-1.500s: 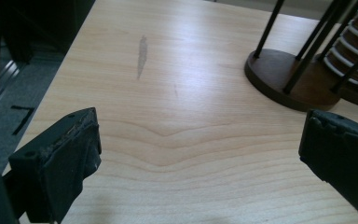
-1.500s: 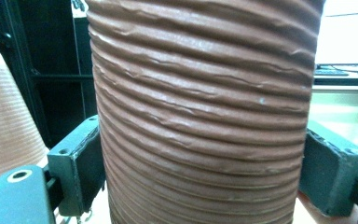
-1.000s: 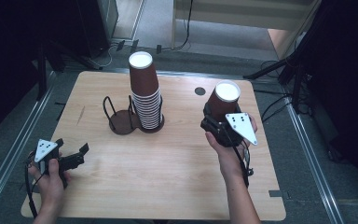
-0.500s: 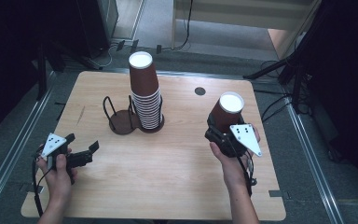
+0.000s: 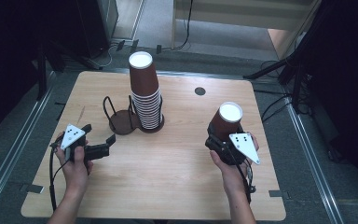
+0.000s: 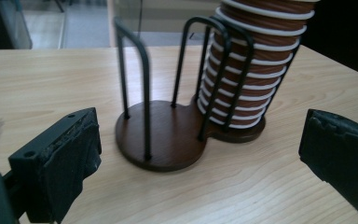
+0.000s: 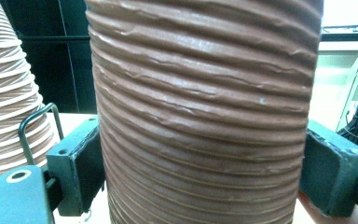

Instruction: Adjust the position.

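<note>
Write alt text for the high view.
A person at a wooden table holds a brown paper cup upright in the right tool, shut on its sides. The left tool, jaws open, points toward a black wire cup rack, whose far side carries a tall stack of cups.

We seem to be in a lab: a bare wooden table (image 5: 168, 186) on grey floor (image 5: 9, 154), with stands (image 5: 298, 74) and cables (image 5: 186, 28) beyond.

One cup stack (image 5: 147, 95), one lone cup (image 5: 226, 122) (upside down), one two-slot wire holder (image 5: 121, 117).
</note>
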`<state>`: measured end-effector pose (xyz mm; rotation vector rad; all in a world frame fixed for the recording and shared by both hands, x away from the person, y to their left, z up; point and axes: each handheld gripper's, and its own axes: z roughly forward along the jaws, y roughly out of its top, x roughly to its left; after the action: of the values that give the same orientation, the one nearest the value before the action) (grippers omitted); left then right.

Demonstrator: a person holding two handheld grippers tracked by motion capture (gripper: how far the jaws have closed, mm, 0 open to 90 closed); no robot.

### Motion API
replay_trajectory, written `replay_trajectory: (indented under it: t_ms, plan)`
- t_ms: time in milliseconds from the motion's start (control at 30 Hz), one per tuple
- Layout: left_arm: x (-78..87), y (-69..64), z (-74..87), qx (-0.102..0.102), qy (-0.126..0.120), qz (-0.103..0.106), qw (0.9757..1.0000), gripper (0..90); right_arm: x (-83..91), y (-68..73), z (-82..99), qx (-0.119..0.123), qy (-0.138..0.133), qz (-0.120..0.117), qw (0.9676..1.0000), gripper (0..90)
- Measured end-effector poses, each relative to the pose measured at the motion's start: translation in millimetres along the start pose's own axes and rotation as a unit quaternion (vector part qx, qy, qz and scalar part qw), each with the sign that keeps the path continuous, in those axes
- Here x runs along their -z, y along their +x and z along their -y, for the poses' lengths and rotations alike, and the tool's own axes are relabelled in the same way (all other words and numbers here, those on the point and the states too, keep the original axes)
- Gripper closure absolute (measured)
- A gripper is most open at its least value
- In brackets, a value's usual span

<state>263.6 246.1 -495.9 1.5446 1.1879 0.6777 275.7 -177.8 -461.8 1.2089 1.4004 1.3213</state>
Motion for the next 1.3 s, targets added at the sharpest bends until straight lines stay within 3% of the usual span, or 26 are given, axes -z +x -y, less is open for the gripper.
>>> replay_trajectory:
  t_ms: [300, 400, 533, 667, 733, 767, 867, 967, 1000, 1167, 1300]
  plan:
    - [-7.8, -18.7, -16.6, -0.019, -0.005, 0.041, 0.999, 0.0, 1.4, 3.5, 7.1, 0.005, 0.008, -0.006, 0.9999, 13.5]
    - [-11.5, -26.4, -18.2, -0.031, 0.005, 0.064, 0.9975, 0.0, 1.2, 5.4, 13.5, 0.012, 0.013, -0.004, 0.9998, 13.4]
    - [-14.4, -32.0, -19.1, -0.038, 0.013, 0.078, 0.9961, 0.0, 1.4, 7.8, 17.7, 0.015, 0.017, -0.004, 0.9997, 13.4]
    - [-17.9, -41.2, -20.1, -0.05, 0.024, 0.091, 0.9943, 0.0, 2.8, 15.9, 23.2, 0.036, 0.023, -0.01, 0.999, 13.3]
    - [-19.1, -45.0, -20.6, -0.049, 0.03, 0.108, 0.9925, 0.0, 3.6, 18.9, 25.0, 0.04, 0.024, -0.014, 0.9988, 13.3]
    - [-20.8, -48.8, -21.0, -0.046, 0.036, 0.127, 0.9902, 0.0, 4.4, 21.8, 26.7, 0.043, 0.024, -0.015, 0.9987, 13.3]
    - [-22.4, -54.0, -21.0, -0.05, 0.037, 0.141, 0.9881, 0.0, 4.8, 24.2, 28.5, 0.047, 0.025, -0.018, 0.9984, 13.3]
    - [-25.7, -67.1, -19.7, -0.066, 0.039, 0.17, 0.9825, 0.0, 5.7, 30.6, 33.8, 0.062, 0.028, -0.019, 0.9975, 13.3]
    - [-25.7, -67.1, -19.7, -0.066, 0.039, 0.17, 0.9825, 0.0, 5.7, 30.6, 33.8, 0.062, 0.028, -0.019, 0.9975, 13.3]
    - [-26.4, -81.2, -18.7, -0.089, 0.037, 0.191, 0.9769, 0.0, 6.9, 44.0, 44.7, 0.096, 0.034, -0.024, 0.9945, 13.3]
    - [-25.0, -84.8, -21.5, -0.088, 0.037, 0.21, 0.9731, 0.0, 7.2, 50.9, 48.3, 0.109, 0.034, -0.031, 0.9929, 13.3]
